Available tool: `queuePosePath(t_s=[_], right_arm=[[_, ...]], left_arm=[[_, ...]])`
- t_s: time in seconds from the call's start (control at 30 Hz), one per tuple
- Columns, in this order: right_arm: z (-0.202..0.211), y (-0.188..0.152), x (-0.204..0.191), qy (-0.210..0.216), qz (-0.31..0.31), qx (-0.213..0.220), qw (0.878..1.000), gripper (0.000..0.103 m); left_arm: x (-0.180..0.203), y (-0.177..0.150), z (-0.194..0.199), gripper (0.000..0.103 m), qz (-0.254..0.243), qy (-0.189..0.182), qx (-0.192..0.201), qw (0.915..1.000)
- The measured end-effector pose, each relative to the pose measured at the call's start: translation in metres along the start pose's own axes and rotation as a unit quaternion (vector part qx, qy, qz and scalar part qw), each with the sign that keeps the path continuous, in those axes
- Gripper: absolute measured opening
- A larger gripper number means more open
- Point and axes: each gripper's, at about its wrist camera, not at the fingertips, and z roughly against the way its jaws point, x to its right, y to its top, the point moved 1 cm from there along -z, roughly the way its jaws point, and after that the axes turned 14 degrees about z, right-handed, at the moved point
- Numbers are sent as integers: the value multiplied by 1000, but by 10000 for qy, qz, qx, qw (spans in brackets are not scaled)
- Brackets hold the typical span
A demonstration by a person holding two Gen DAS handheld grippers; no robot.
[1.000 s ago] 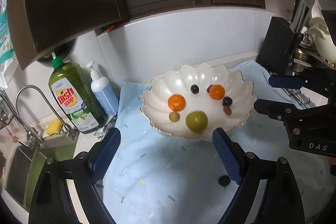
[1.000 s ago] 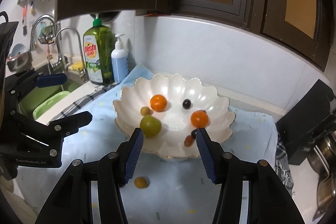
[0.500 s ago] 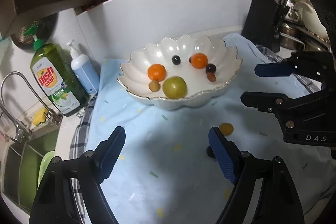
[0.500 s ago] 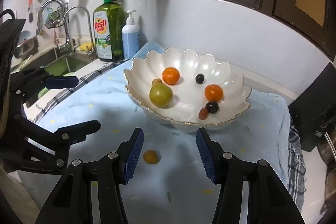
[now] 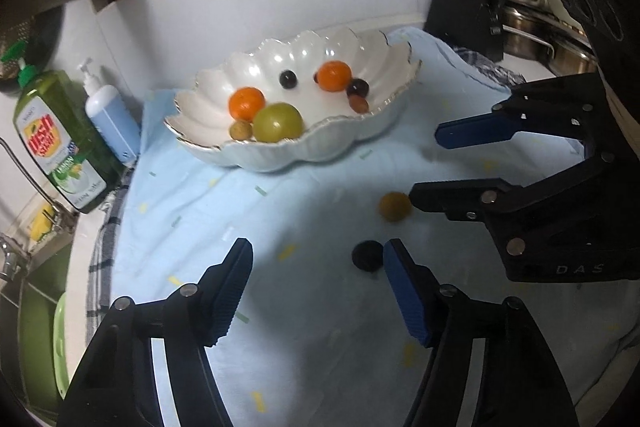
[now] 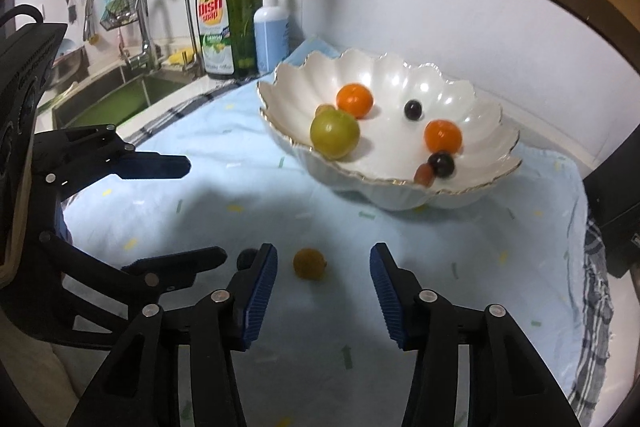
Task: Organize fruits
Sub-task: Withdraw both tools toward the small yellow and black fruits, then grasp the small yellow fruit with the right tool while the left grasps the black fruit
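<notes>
A white scalloped bowl (image 5: 240, 83) (image 6: 476, 99) on a light blue cloth holds two oranges, a green fruit (image 5: 278, 122) (image 6: 334, 134), dark grapes and small brown fruits. A small yellow-brown fruit (image 5: 395, 206) (image 6: 309, 263) and a dark grape (image 5: 367, 255) (image 6: 246, 257) lie loose on the cloth. My left gripper (image 5: 318, 281) is open and empty, the grape just left of its right finger. My right gripper (image 6: 323, 281) is open and empty, with the yellow-brown fruit between its fingertips, nearer the left one.
A green dish soap bottle (image 5: 56, 139) (image 6: 226, 23) and a blue pump bottle (image 5: 110, 117) (image 6: 272, 27) stand beside the sink (image 6: 116, 99) with its tap. A black knife block (image 5: 466, 3) and metal pots (image 5: 532, 39) stand at the far right.
Both grippers have drawn back from the bowl and dropped lower toward the cloth. The loose yellow-brown fruit and dark grape now lie close to the fingertips.
</notes>
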Motion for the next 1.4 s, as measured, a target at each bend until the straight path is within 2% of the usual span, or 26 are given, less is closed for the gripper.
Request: queuePosePath(t_s=[0.4,0.53,0.77,1.0,1.4], right_arm=[[-25,-8,-3,240,-9,-252,9994,42],[-30,-9,-3,288,-16,-281,9992,39],[-38,-8,-4,384,9,-319,9988,37],[-46,-8,-6,485,76,-377,9981,25],[-40,-8,-8,465,28,-291,9985,25]], left_arm=[[14,-11,-24,49,-253,-290,-305,9988],[12,-12,-31,40,-192,-371,-402,9983],[12,-12,-34,34,-147,-535,-436,9975],[12,-11,-36,24,-114,-669,-464,9966],[6,-5,-26,22,82,-618,-281,9977]])
